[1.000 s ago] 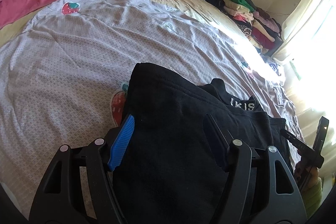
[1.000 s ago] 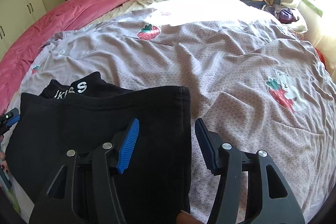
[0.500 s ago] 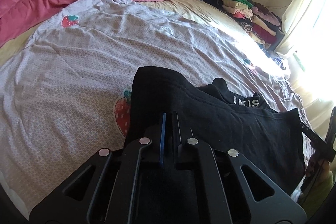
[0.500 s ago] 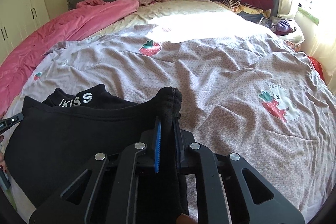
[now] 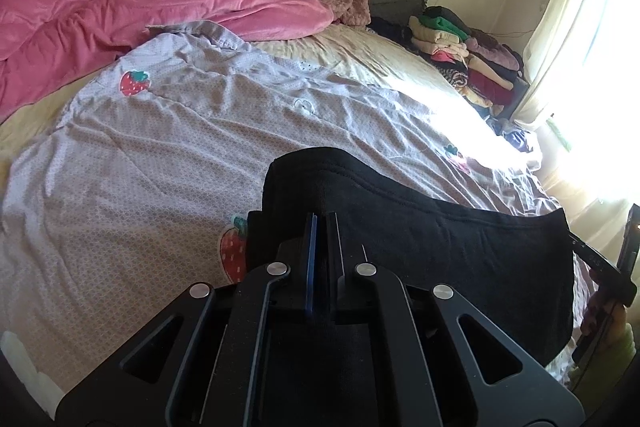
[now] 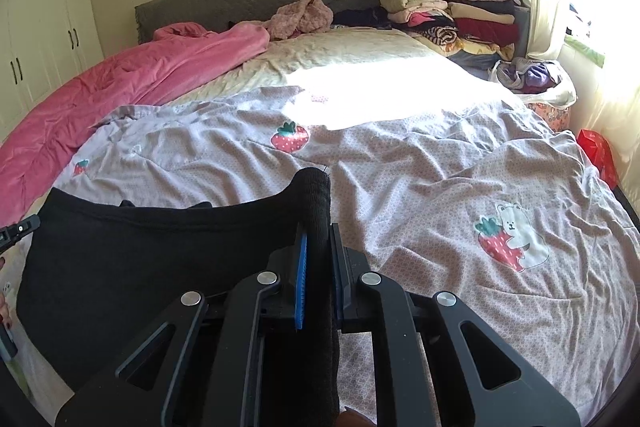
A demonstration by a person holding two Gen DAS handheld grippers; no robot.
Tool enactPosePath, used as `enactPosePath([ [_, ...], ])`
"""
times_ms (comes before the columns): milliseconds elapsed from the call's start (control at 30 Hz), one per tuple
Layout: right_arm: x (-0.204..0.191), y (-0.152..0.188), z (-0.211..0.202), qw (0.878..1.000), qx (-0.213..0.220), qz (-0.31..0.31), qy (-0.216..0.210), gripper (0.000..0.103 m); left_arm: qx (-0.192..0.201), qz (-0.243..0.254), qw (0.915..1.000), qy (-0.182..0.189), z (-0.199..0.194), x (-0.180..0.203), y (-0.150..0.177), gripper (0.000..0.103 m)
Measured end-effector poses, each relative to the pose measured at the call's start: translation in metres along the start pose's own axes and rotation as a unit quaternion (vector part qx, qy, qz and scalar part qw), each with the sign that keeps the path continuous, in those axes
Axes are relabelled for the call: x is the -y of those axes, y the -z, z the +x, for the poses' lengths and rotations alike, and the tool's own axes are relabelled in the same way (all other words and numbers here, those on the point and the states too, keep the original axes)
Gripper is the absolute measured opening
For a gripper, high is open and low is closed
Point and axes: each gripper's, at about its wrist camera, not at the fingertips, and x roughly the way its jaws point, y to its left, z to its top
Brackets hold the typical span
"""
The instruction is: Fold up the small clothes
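A small black garment (image 5: 440, 251) hangs stretched between both grippers above the bed. My left gripper (image 5: 320, 223) is shut on its left edge, the cloth bunching up in front of the blue pads. My right gripper (image 6: 318, 235) is shut on its right edge, a roll of black fabric (image 6: 316, 203) sticking up between the fingers. In the right wrist view the garment (image 6: 160, 259) sags in a curve toward the left. The white lettering on it is hidden now. The other gripper (image 5: 600, 263) shows at the right edge of the left wrist view.
A lilac bedspread (image 6: 420, 179) with strawberry prints covers the bed. A pink blanket (image 5: 120, 15) lies along the far left. A stack of folded clothes (image 6: 452, 11) sits at the headboard corner by the curtain. A red bag (image 6: 598, 151) stands by the window.
Both grippers went from open to shut on the garment's two edges, then rose, lifting the black cloth off the bedspread. The white lettering has dropped out of sight.
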Motion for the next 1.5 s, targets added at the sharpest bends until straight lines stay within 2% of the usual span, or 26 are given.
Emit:
enactPosePath([
  [100,0.002,-0.001,0.013,1.000,-0.013,-0.001,0.013,0.009,-0.011,0.006,0.9998,-0.016,0.013,-0.002,0.001,0.000],
  [233,0.005,0.016,0.051,0.996,-0.079,0.007,0.032,0.010,-0.065,0.010,0.9969,-0.044,0.043,-0.011,0.017,0.000],
  [300,0.008,0.025,0.064,0.993,-0.106,0.016,0.043,0.011,-0.078,0.012,0.9956,-0.049,0.052,-0.014,0.024,0.002],
  [433,0.011,0.032,0.068,0.993,-0.106,0.025,0.054,0.020,-0.079,0.016,0.9956,-0.049,0.051,-0.017,0.028,0.002],
  [467,0.011,0.032,0.067,0.992,-0.105,0.025,0.060,0.027,-0.079,0.016,0.9955,-0.049,0.051,-0.016,0.027,0.003],
  [533,0.013,0.031,0.064,0.992,-0.102,0.027,0.066,0.031,-0.078,0.018,0.9956,-0.049,0.049,-0.014,0.027,0.003],
  [600,0.015,0.029,0.056,0.992,-0.097,0.034,0.070,0.042,-0.079,0.019,0.9955,-0.049,0.046,-0.013,0.027,0.006],
  [633,0.016,0.029,0.050,0.993,-0.090,0.038,0.070,0.042,-0.079,0.021,0.9954,-0.050,0.044,-0.012,0.027,0.007],
  [667,0.017,0.027,0.044,0.993,-0.085,0.042,0.067,0.043,-0.079,0.025,0.9952,-0.051,0.041,-0.010,0.026,0.013],
  [733,0.017,0.025,0.033,0.994,-0.076,0.047,0.064,0.053,-0.078,0.028,0.9952,-0.052,0.037,-0.008,0.026,0.025],
  [767,0.016,0.025,0.028,0.994,-0.071,0.048,0.061,0.054,-0.075,0.032,0.9949,-0.059,0.034,-0.007,0.026,0.037],
  [800,0.014,0.024,0.022,0.995,-0.065,0.047,0.056,0.055,-0.072,0.034,0.9950,-0.060,0.030,-0.006,0.025,0.044],
  [833,0.011,0.023,0.016,0.996,-0.059,0.044,0.052,0.056,-0.072,0.034,0.9950,-0.061,0.029,-0.005,0.025,0.046],
  [900,0.004,0.021,0.006,0.997,-0.050,0.038,0.040,0.066,-0.070,0.032,0.9952,-0.060,0.023,-0.005,0.023,0.048],
  [933,-0.001,0.020,0.002,0.998,-0.044,0.035,0.033,0.068,-0.067,0.032,0.9954,-0.061,0.020,-0.005,0.022,0.054],
  [967,-0.006,0.020,-0.003,0.998,-0.039,0.030,0.026,0.071,-0.064,0.031,0.9953,-0.065,0.016,-0.005,0.020,0.069],
  [1000,-0.013,0.019,-0.008,0.999,-0.034,0.025,0.019,0.078,-0.061,0.031,0.9954,-0.067,0.013,-0.005,0.019,0.073],
  [1067,-0.023,0.019,-0.017,0.999,-0.027,0.017,0.004,0.083,-0.056,0.031,0.9955,-0.069,0.007,-0.005,0.017,0.074],
  [1167,-0.041,0.019,-0.028,1.000,-0.020,0.002,-0.010,0.092,-0.051,0.027,0.9957,-0.072,-0.002,-0.006,0.014,0.088],
  [1233,-0.050,0.019,-0.034,1.000,-0.014,-0.006,-0.020,0.093,-0.049,0.027,0.9956,-0.075,-0.007,-0.006,0.012,0.088],
  [1300,-0.063,0.019,-0.040,0.999,-0.011,-0.019,-0.032,0.094,-0.048,0.027,0.9954,-0.078,-0.011,-0.007,0.010,0.094],
  [1500,-0.105,0.025,-0.053,0.996,-0.009,-0.062,-0.062,0.094,-0.046,0.029,0.9942,-0.093,-0.016,-0.009,0.007,0.094],
])
